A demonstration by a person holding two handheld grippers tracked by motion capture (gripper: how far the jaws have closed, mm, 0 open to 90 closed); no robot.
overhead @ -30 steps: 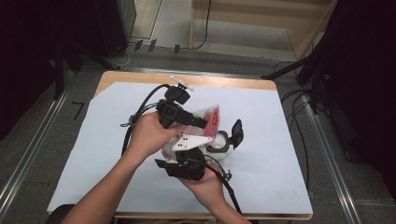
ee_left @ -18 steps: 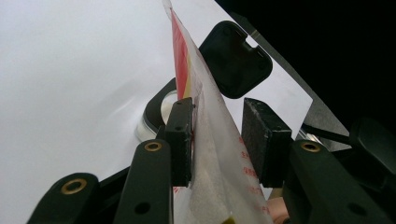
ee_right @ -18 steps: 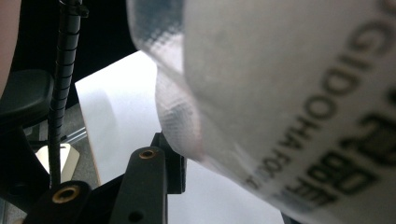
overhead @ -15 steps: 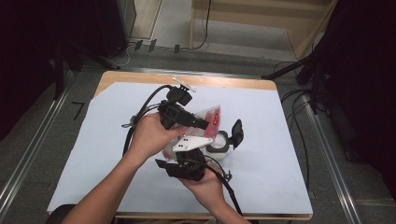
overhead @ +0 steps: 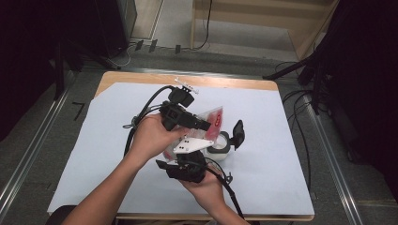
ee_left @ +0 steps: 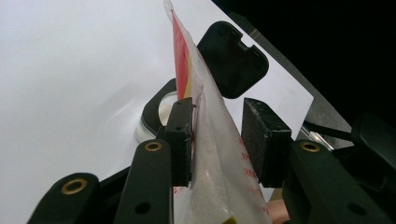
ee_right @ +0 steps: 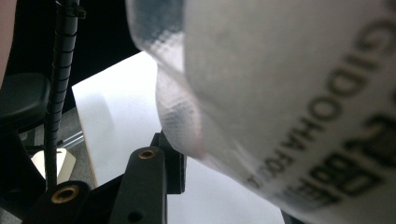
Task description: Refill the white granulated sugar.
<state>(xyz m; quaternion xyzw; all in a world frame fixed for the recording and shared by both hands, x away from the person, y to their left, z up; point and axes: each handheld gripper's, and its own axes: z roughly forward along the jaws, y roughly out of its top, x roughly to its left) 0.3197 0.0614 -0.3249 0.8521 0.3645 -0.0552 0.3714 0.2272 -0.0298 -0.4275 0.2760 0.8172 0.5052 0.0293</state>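
Note:
A clear plastic bag (overhead: pixel 215 119) with red print and white granules is held up over the middle of the table. My left gripper (overhead: pixel 206 125) reaches it from the left. In the left gripper view its jaws stand apart around the bag (ee_left: pixel 210 154): the left pad (ee_left: pixel 180 140) touches it and the right pad stays clear, so the left gripper (ee_left: pixel 217 135) is open. My right gripper (overhead: pixel 187 151) comes from below, under its grey plate (overhead: pixel 193 143), and grips the bag's lower part. The bag (ee_right: pixel 289 93) hides one jaw of the right gripper (ee_right: pixel 224 186).
A small white jar (overhead: pixel 219 149) stands open just right of the grippers, its black lid (overhead: pixel 238 134) hinged up beside it; both show behind the bag, jar (ee_left: pixel 156 109) and lid (ee_left: pixel 233 58). White paper (overhead: pixel 281 140) covers the table. Cables (overhead: pixel 141 112) trail from both grippers.

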